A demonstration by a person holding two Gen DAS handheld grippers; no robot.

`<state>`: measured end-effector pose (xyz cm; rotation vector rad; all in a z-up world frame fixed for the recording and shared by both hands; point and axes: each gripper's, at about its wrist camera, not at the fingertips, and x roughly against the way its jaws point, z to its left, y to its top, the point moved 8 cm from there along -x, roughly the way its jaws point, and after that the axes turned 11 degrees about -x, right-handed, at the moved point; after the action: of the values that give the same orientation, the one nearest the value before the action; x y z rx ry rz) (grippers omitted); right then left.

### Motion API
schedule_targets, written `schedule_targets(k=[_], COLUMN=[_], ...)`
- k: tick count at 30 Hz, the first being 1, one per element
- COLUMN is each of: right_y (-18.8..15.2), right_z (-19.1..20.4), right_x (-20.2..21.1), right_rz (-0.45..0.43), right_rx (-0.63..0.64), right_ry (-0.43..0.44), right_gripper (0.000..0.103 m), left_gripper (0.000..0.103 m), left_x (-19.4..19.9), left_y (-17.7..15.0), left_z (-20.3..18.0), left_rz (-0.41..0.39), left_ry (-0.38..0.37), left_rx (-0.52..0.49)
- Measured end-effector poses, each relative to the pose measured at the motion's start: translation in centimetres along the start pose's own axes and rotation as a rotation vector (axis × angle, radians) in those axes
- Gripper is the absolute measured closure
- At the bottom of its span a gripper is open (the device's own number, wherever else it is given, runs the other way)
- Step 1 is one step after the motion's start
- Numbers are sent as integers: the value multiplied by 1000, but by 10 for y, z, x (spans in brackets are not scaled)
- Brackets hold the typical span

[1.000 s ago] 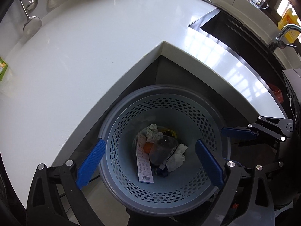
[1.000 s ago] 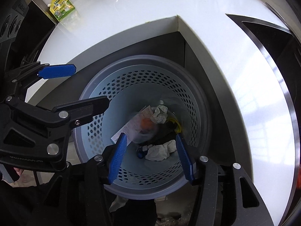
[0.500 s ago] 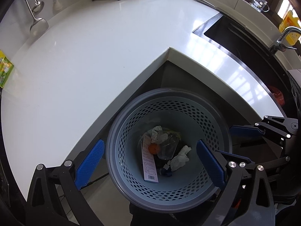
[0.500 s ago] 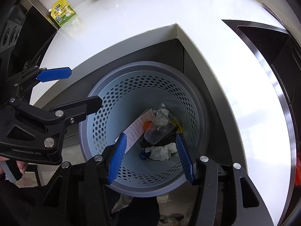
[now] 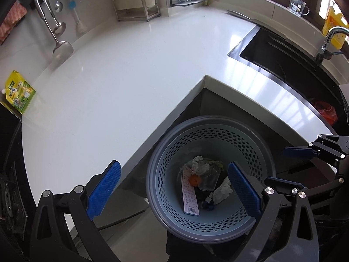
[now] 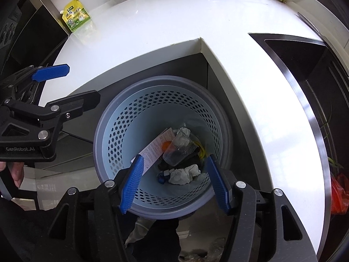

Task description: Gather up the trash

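Note:
A light-blue perforated waste basket (image 5: pixel 257 150) stands on the floor in the inner corner of the white counter (image 5: pixel 130 76); it also shows in the right wrist view (image 6: pixel 122 131). Inside lie a clear plastic cup (image 6: pixel 177 147), a printed paper slip (image 6: pixel 156 150), crumpled tissues (image 6: pixel 184 173) and an orange piece (image 5: pixel 193 180). My left gripper (image 5: pixel 174 185) is open and empty above the basket's left side. My right gripper (image 6: pixel 174 170) is open and empty above the basket's near rim.
A yellow-green pouch (image 5: pixel 18 92) lies at the counter's left end, also in the right wrist view (image 6: pixel 76 15). A ladle (image 5: pixel 59 41) and utensils hang on the wall. A dark sink (image 5: pixel 283 52) with a tap (image 5: pixel 327 41) is at right. A red bag (image 6: pixel 338 194) lies near the sink.
Both grippers have risen and pulled back from the basket, so more counter shows. The clear cup has settled among the trash in the basket.

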<state>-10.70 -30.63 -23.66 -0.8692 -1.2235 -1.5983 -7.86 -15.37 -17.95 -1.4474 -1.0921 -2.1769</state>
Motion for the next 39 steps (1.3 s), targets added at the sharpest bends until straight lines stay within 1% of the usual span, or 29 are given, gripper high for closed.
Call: schedule_targets(k=[3,8,15,24,32,39], right_y=[-2,-2,-1,-1,-1,-3], right_z=[-2,-4,-4,-8,-9,-9], right_x=[2,5,6,9,9,9], right_rz=[0,-3,-7,-17,-17,-15], right_rx=[-14,-23,-29,-46,-42,-39], right_ry=[7,9,10,15,15,13], right_gripper=[45,45,44,43,43,43], left_gripper=[7,7,7,6,6,6], left_x=[9,16,15,21,23,25], left_y=[3,4,0,-1,1,3], left_z=[0,1,3,7,4,2], left_rz=[-21,-23,2,-1,-6,-7], left_ry=[35,46,41,47,32,41], left_rx=[-33,-25,-5,14,12,7])
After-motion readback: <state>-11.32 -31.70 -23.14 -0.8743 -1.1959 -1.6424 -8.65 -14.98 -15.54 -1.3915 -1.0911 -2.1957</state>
